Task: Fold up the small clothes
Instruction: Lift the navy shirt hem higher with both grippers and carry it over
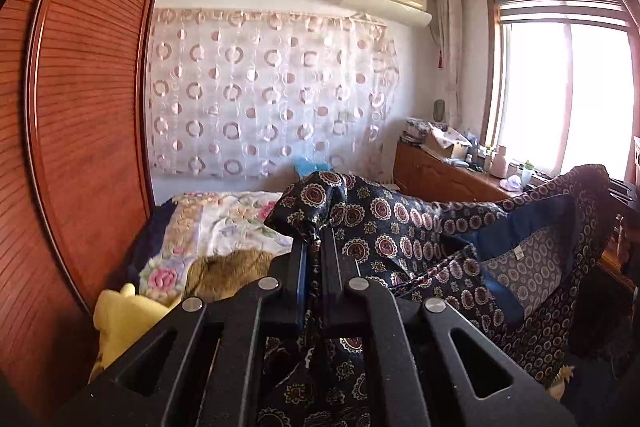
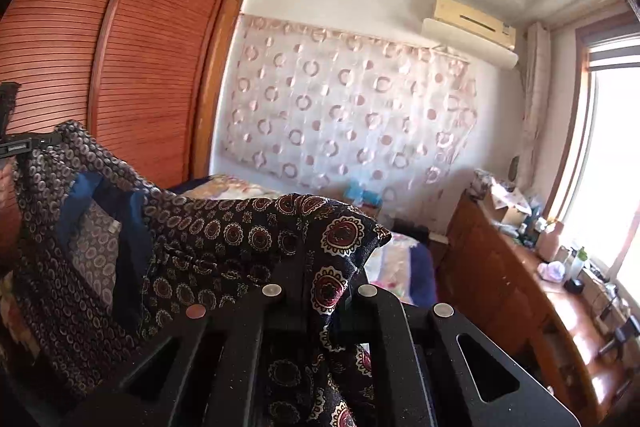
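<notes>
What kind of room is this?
Most likely a bedroom. There is a bed with a flowery quilt, a big wooden wardrobe and a dresser by the window. Both grippers hold up a patterned garment.

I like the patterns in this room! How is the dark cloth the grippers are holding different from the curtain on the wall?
The patterned garment is dark navy with red-and-cream flower medallions; the curtain is pale and sheer with pink rings. The garment is held up in the air, pinched by the left hand-held gripper and the right hand-held gripper; the curtain hangs flat against the wall. The garment is bunched and sagging; the curtain is spread wide. Both repeat round shapes.
</notes>
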A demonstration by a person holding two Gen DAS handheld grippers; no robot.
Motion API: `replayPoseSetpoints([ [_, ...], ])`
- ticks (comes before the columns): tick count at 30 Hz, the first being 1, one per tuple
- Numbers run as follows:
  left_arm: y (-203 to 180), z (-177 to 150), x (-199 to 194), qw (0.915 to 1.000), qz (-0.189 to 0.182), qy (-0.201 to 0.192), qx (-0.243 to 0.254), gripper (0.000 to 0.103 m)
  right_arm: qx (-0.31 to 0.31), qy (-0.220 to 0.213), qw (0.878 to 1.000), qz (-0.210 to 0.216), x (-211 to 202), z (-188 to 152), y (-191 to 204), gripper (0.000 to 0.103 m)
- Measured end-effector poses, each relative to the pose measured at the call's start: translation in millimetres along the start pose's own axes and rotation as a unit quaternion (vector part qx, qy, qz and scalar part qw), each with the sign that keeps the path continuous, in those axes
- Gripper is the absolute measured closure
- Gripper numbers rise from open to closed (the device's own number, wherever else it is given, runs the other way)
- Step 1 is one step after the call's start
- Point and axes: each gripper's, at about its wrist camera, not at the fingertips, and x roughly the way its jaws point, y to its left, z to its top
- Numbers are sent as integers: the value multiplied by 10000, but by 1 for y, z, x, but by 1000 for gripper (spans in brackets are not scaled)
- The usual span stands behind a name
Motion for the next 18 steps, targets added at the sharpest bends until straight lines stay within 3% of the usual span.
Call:
replayPoseSetpoints([
  [4, 8, -1, 50, 9993, 310, 228, 14, 97, 63, 344, 9992, -181, 51, 3, 1, 96],
  [9, 29, -54, 134, 9910, 717, 1127, 122, 93, 279, 1032, 9942, -73, 136, -27, 39, 91],
  [10, 30, -64, 145, 9893, 631, 1316, 87, 90, 301, 1271, 9914, -9, 152, -39, 46, 81],
  [13, 44, -97, 162, 9820, 578, 1773, -289, 84, 297, 1844, 9823, 107, 182, -69, 68, 70],
  [15, 48, -111, 163, 9806, 574, 1850, -311, 71, 299, 1991, 9792, 238, 190, -83, 80, 65],
  [16, 48, -114, 162, 9801, 573, 1875, -324, 60, 305, 2045, 9779, 318, 193, -87, 86, 64],
  [18, 46, -117, 157, 9801, 453, 1897, -368, 57, 313, 2129, 9754, 472, 199, -92, 88, 63],
])
